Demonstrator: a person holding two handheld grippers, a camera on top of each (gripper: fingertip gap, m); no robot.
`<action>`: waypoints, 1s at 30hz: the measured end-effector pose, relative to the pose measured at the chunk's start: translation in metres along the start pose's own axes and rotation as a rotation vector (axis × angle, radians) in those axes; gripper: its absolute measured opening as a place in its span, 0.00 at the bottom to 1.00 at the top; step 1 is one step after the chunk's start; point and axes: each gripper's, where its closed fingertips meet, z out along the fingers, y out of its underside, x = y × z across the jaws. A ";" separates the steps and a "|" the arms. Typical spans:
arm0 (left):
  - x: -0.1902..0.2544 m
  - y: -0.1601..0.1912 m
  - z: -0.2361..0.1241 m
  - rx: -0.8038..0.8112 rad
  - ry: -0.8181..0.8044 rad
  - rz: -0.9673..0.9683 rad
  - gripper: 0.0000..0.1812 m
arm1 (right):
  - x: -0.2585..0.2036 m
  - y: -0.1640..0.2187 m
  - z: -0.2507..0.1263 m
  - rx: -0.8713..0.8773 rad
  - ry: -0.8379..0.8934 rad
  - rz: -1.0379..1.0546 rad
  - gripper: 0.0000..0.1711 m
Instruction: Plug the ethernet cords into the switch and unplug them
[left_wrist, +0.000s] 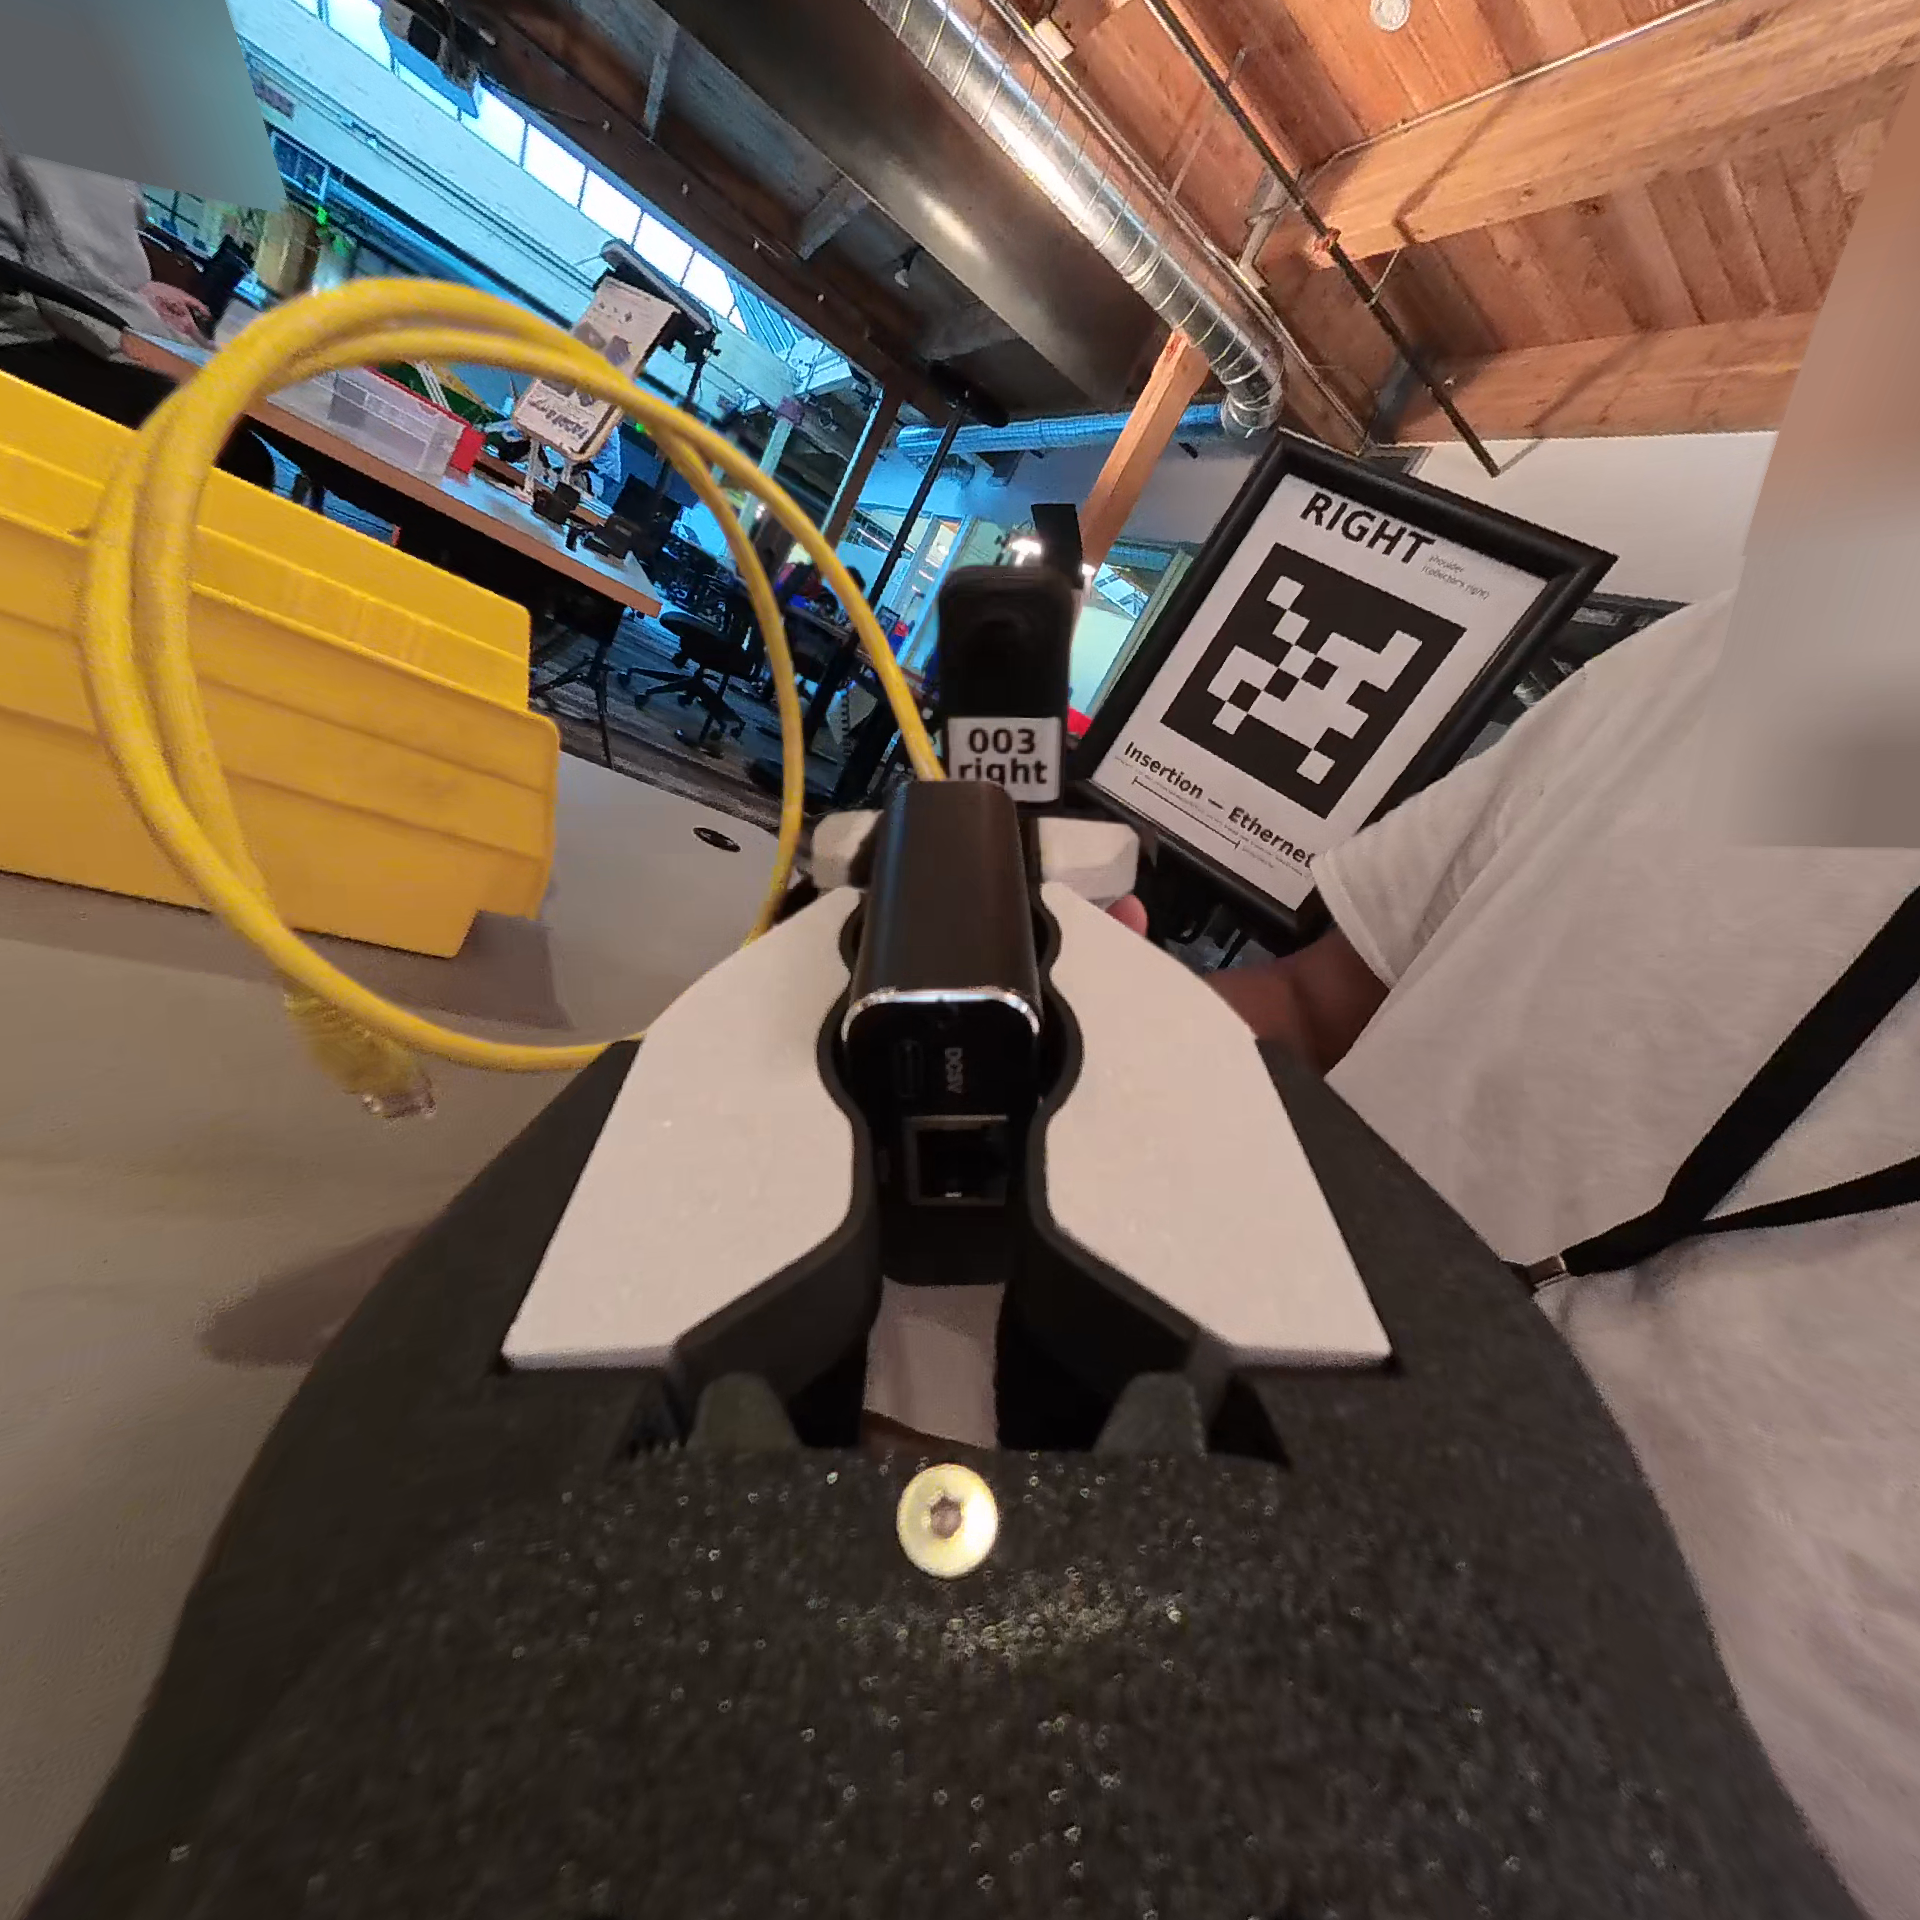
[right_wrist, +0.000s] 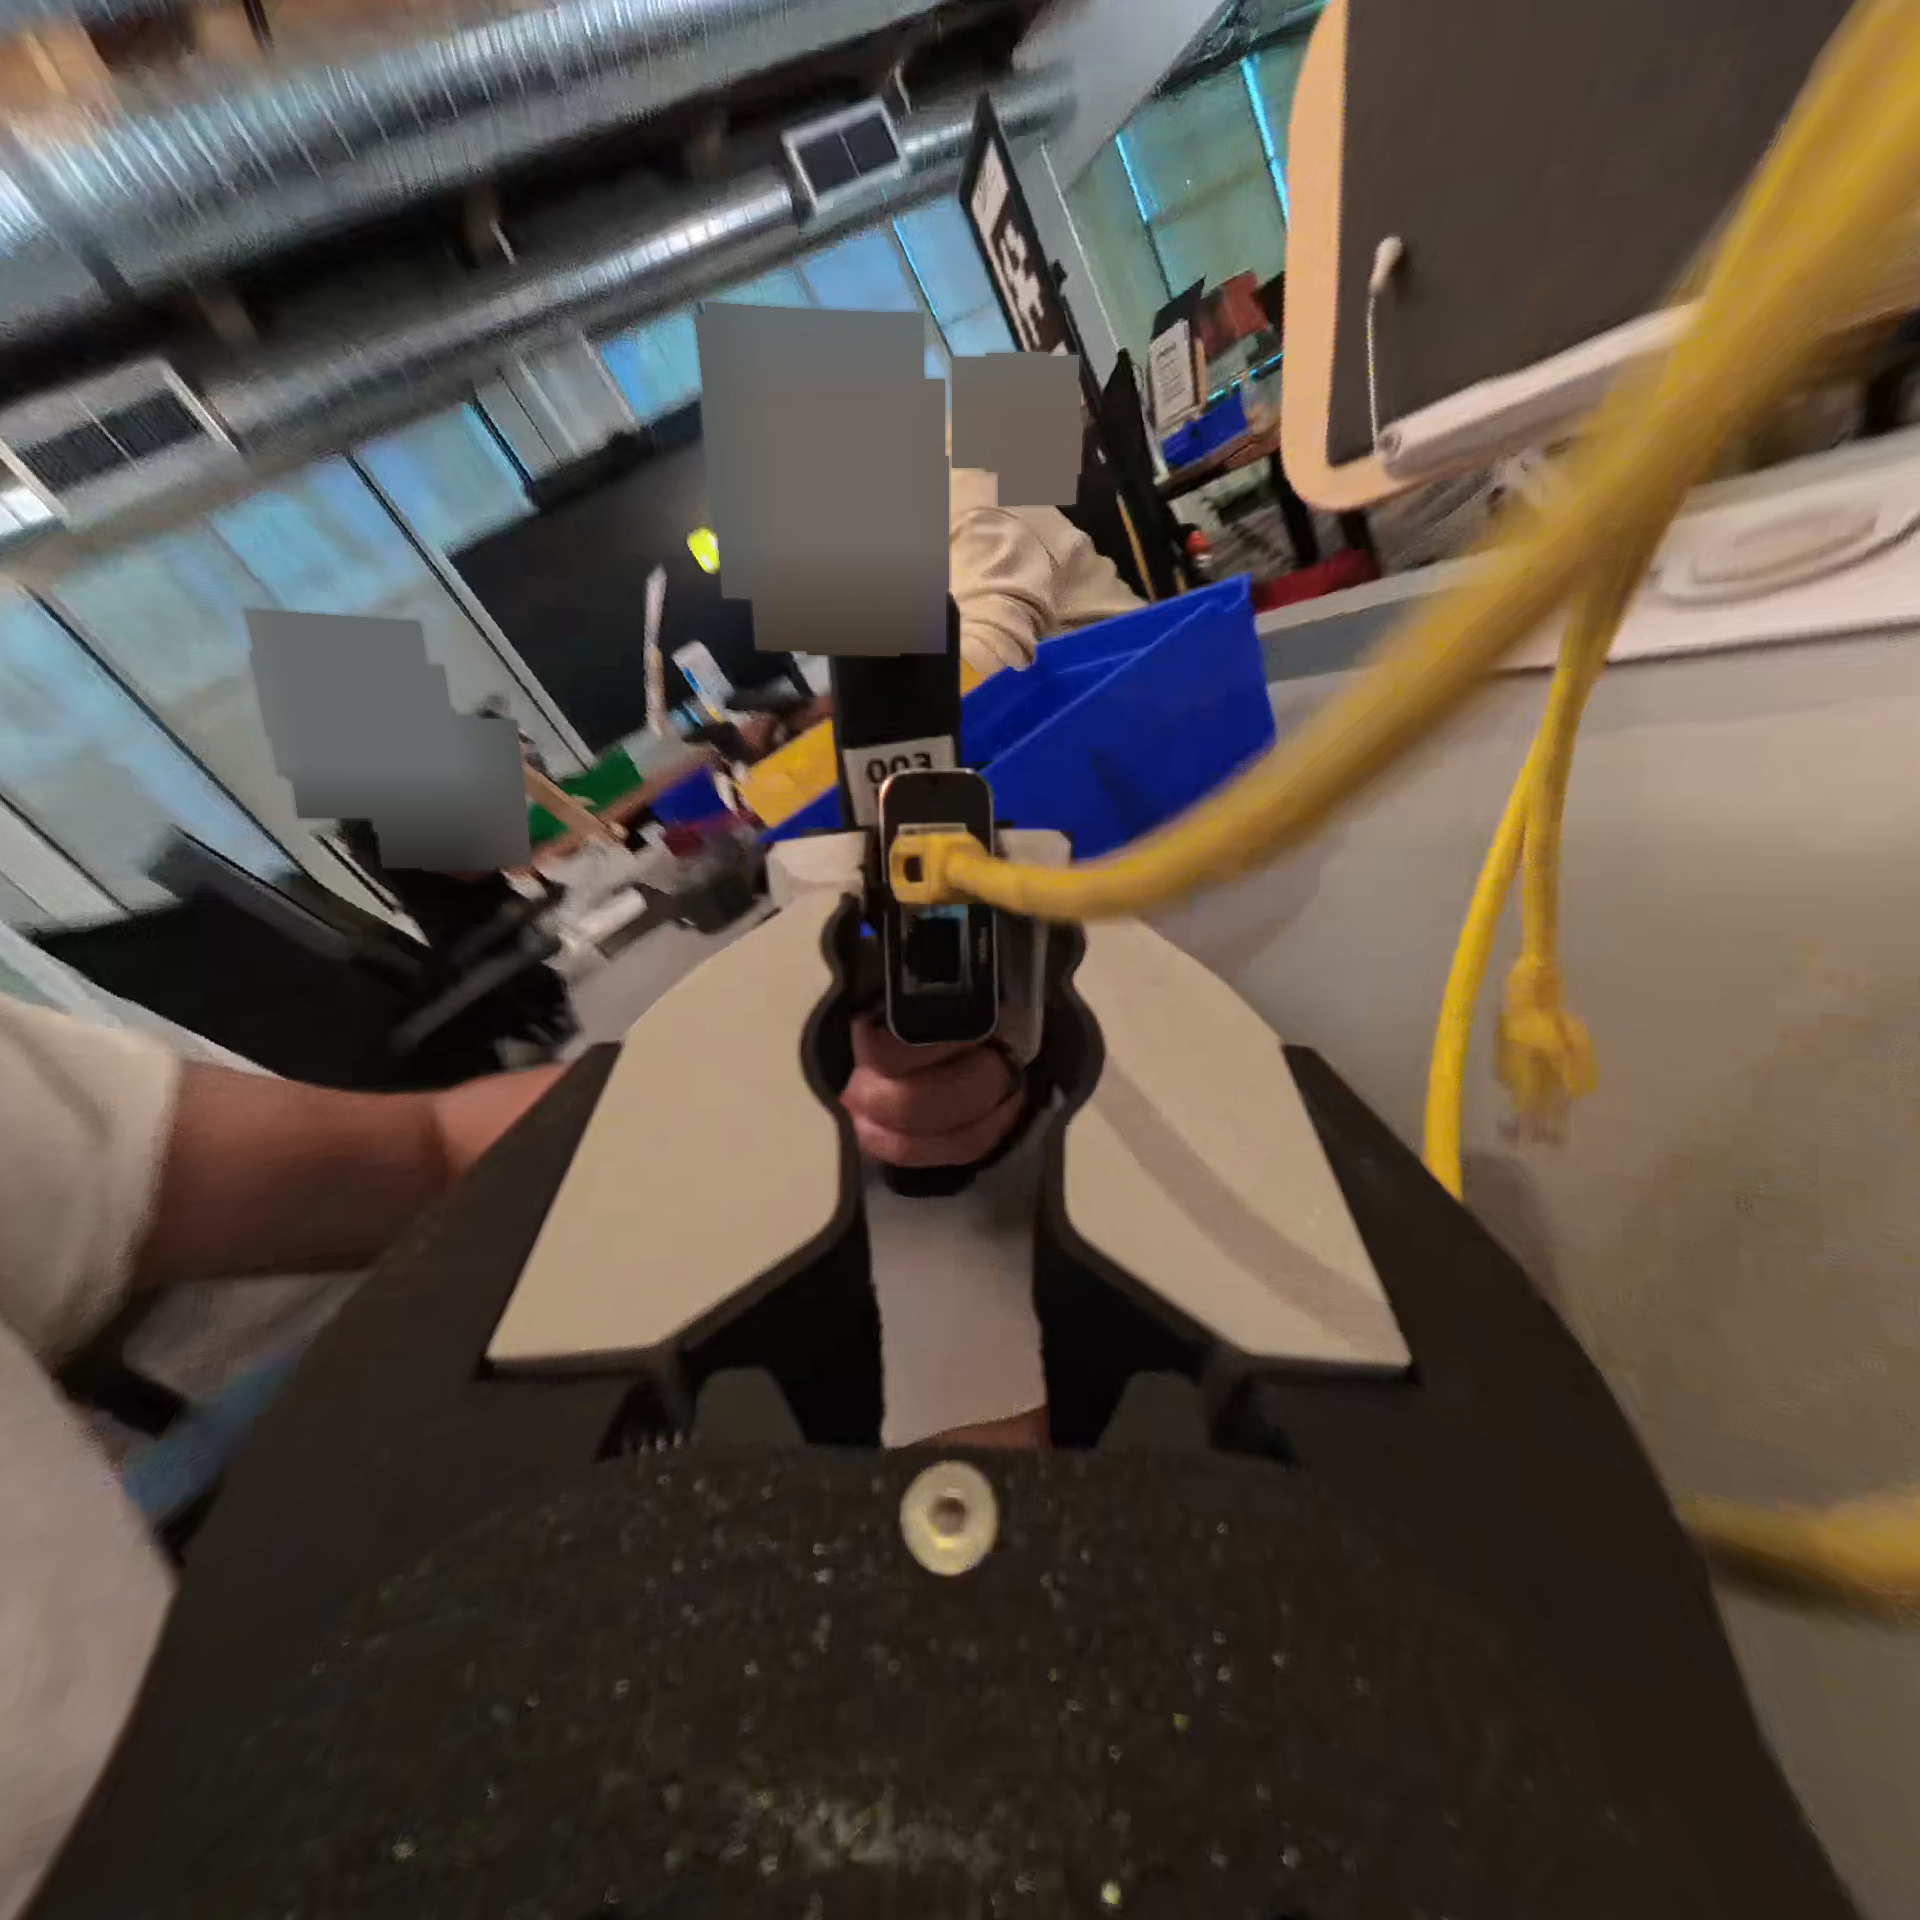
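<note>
My left gripper (left_wrist: 945, 920) is shut on a small black switch (left_wrist: 940, 1039) and holds it above the grey table. The switch's near end shows an empty ethernet port (left_wrist: 958, 1158). In the right wrist view the switch's other end (right_wrist: 938, 1003) faces me, with a yellow plug (right_wrist: 920, 868) seated in its upper port and the port below it empty. My right gripper (right_wrist: 951, 935) is open, its fingertips (left_wrist: 847, 840) either side of that end without gripping it. The yellow cord (left_wrist: 156, 665) loops to the left. Its free plug (left_wrist: 379, 1075) hangs above the table.
Stacked yellow bins (left_wrist: 312, 727) stand on the grey table (left_wrist: 208, 1195) at the left. A framed marker sign (left_wrist: 1340, 665) stands behind the grippers. A person in a white shirt (left_wrist: 1662, 987) is close on the right. A blue bin (right_wrist: 1132, 707) and seated people are farther off. Left and right tips are no more than a few centimetres apart.
</note>
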 end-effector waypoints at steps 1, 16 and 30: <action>0.001 0.000 0.001 -0.003 0.001 0.003 0.15 | -0.003 -0.001 0.003 -0.004 -0.003 -0.049 0.16; -0.009 0.004 0.006 -0.006 -0.060 -0.003 0.15 | 0.006 0.002 0.001 -0.079 0.004 -0.081 0.08; 0.012 0.012 0.011 -0.123 -0.012 0.122 0.15 | -0.015 -0.002 -0.008 -0.143 -0.108 -0.069 0.07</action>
